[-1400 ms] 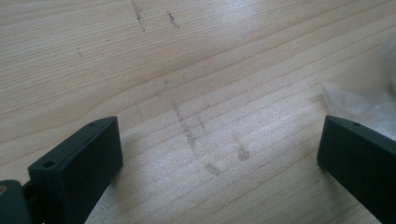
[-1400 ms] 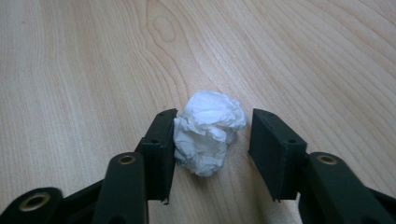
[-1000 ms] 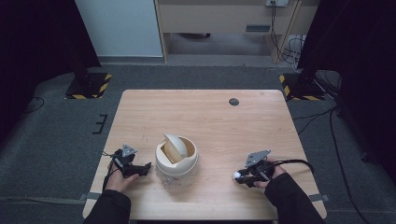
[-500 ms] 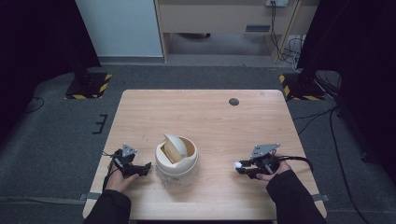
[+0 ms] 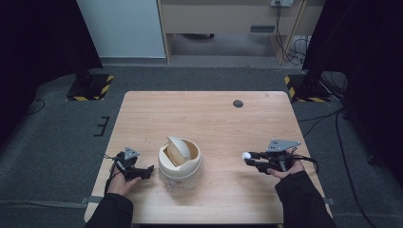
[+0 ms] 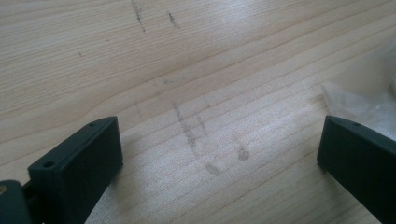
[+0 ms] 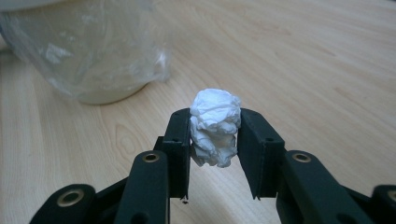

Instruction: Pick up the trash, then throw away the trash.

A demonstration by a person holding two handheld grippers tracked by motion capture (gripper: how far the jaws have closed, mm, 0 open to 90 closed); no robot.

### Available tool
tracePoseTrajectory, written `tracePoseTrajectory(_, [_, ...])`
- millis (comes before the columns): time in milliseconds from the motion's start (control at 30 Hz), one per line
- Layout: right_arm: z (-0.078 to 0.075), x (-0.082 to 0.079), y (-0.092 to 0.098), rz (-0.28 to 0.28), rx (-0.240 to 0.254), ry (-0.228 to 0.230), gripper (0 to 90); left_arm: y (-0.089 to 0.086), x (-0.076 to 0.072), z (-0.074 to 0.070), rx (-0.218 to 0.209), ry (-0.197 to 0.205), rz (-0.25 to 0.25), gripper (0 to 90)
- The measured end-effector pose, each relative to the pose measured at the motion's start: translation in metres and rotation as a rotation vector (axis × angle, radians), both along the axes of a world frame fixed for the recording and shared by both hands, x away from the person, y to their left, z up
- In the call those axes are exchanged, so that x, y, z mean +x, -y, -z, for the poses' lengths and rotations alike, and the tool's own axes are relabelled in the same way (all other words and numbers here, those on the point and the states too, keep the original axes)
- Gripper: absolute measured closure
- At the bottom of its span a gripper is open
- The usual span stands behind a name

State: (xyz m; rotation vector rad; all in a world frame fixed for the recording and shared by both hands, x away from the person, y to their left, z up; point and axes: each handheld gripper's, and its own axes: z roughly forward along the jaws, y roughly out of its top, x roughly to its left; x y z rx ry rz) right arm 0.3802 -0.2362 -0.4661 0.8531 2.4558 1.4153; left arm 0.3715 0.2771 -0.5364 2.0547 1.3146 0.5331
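White crumpled paper, a small wad (image 7: 215, 127), sits pinched between the two black pads of the right tongs (image 7: 214, 135), which are closed snugly on it from either side. In the high view the wad (image 5: 246, 155) shows as a pale dot at the tip of the right tongs (image 5: 252, 159), held off the counter (image 5: 214, 114) and pointing toward the small bin (image 5: 179, 158) at the middle of the near half. That bin is a cream tub with a swing flap on top and a clear plastic liner bunched around its base; it stands between the two hands, with a clear gap from the wad.

So the pick-up looks done: the wad is gripped and lifted. What seems left is to carry it across to the bin, push it through the flap, and let go.

The left tongs (image 5: 142, 172) rest just beside the bin on its other side, spread wide with nothing between them, and a corner of the liner (image 6: 359, 100) shows past one pad. They may be placed to steady the bin.
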Motion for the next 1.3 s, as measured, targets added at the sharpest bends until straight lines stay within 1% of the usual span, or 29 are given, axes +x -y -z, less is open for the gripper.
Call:
tracePoseTrajectory(400, [-0.022, 0.008, 0.011, 0.086, 0.111, 0.071, 64.4, 0.000, 0.000, 0.000, 0.000, 0.000, 0.000, 0.0])
tracePoseTrajectory(567, [-0.033, 0.008, 0.012, 0.103, 0.163, 0.103, 64.4, 0.000, 0.000, 0.000, 0.000, 0.000, 0.000, 0.0])
tracePoseTrajectory(700, [-0.041, 0.010, 0.012, 0.118, 0.191, 0.123, 63.9, 0.000, 0.000, 0.000, 0.000, 0.000, 0.000, 0.0])
tracePoseTrajectory(733, [-0.043, 0.010, 0.012, 0.120, 0.192, 0.127, 63.6, 0.000, 0.000, 0.000, 0.000, -0.001, 0.000, 0.0])
tracePoseTrajectory(900, [-0.056, 0.013, 0.011, 0.120, 0.217, 0.156, 64.3, 0.000, 0.000, 0.000, 0.001, -0.001, 0.000, 0.0])
tracePoseTrajectory(1033, [-0.067, 0.016, 0.006, 0.106, 0.237, 0.178, 64.8, 0.000, 0.000, 0.000, 0.000, 0.000, -0.001, 0.0])
tracePoseTrajectory(1300, [-0.088, 0.024, -0.011, 0.074, 0.279, 0.220, 65.6, 0.000, 0.000, 0.000, 0.001, 0.000, 0.000, 0.0])
